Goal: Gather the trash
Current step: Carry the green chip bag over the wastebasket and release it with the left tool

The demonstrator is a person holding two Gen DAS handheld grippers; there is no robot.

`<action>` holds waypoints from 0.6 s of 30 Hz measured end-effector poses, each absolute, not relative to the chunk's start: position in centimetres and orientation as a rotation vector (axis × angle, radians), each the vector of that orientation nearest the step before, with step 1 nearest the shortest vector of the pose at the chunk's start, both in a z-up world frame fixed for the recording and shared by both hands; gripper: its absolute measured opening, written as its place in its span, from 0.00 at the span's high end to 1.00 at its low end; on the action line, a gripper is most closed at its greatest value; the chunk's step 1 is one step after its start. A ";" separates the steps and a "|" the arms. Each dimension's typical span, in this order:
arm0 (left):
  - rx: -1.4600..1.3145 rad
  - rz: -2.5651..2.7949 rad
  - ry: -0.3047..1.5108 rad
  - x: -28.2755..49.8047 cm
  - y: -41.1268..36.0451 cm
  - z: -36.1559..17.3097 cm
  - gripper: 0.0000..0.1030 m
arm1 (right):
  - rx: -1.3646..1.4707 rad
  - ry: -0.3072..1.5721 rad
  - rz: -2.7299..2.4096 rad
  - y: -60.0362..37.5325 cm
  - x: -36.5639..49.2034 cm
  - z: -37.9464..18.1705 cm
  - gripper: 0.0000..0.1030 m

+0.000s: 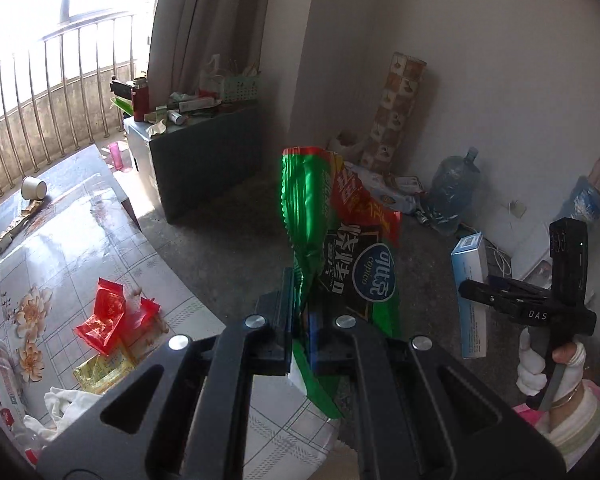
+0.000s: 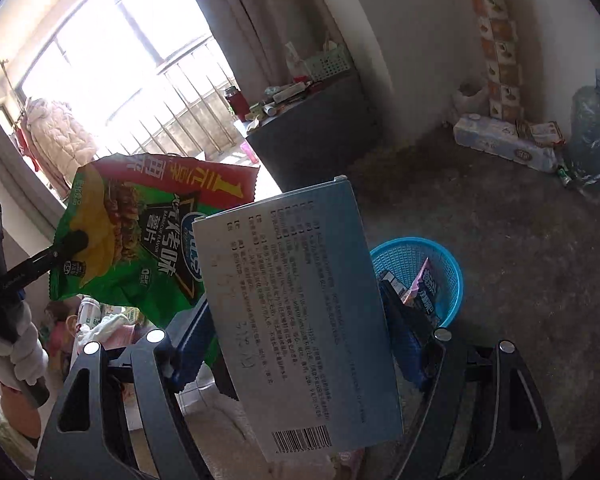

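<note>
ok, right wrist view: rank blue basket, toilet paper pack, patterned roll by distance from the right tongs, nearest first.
From the right tongs, shut on the grey box:
1. Blue basket, on the floor just right of the box.
2. Toilet paper pack, lying by the far wall.
3. Patterned roll, upright behind the pack in the corner.

Black tools [image 1: 302,312] w/ silver screws; white gloves [image 1: 534,364], striped sleeve [image 1: 580,420].

A chip bag [image 1: 340,240] stands pinched in the left gripper [image 1: 302,320], left of a box [image 2: 300,320] held in the right gripper [image 2: 300,360]. A basket [image 2: 452,276] sits on the floor [image 2: 520,260] beyond the box, wrappers [image 1: 112,316] on the bench [image 1: 80,216] at left.
</note>
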State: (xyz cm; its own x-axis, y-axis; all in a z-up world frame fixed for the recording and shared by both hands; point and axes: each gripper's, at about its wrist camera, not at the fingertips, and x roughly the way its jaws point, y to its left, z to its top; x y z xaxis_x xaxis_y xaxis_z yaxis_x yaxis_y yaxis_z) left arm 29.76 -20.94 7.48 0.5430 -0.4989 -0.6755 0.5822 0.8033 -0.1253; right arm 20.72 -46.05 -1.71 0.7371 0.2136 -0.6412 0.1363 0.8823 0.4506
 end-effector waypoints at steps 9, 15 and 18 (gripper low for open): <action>0.486 -0.693 0.816 33.6 -40.0 -2.9 0.96 | 0.704 0.772 -0.038 -54.0 19.7 -10.4 0.27; 0.680 -0.686 0.802 35.3 -48.8 -11.3 0.96 | 0.788 0.807 -0.083 -57.7 18.8 -15.0 0.27; 0.776 -0.677 0.769 35.7 -52.3 -15.1 0.96 | 0.824 0.813 -0.105 -59.1 18.3 -16.5 0.27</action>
